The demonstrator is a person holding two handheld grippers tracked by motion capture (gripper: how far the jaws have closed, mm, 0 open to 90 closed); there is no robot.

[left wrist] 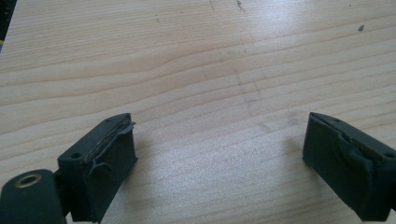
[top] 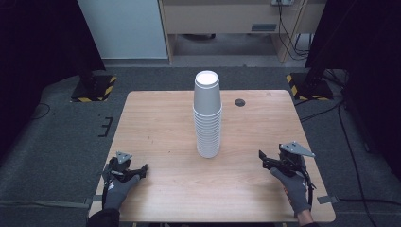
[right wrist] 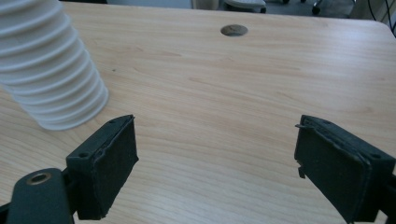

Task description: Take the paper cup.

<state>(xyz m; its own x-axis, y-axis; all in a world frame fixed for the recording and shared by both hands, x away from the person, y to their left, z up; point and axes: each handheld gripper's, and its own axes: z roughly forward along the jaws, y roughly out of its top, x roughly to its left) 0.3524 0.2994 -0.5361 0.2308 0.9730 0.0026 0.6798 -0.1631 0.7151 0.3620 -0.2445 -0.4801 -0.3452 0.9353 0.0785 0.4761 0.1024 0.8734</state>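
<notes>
Cups (top: 207,116), white, nested upside down in a tall stack, are standing mid-table (top: 156,123). Left gripper (top: 140,169) is resting near the front-left edge, jaws gaping wide, nothing btwn. Right gripper (top: 261,157) is sitting front-right, also spread wide, empty, pointing toward the stack.

A tall stack of white paper cups (top: 207,118) stands upside down near the middle of the wooden surface (top: 156,123). A small dark round hole (top: 240,102), perhaps a cable port, sits behind it. Yellow-black striped stand bases (top: 94,88) flank the far corners on grey carpet (top: 47,142).
</notes>
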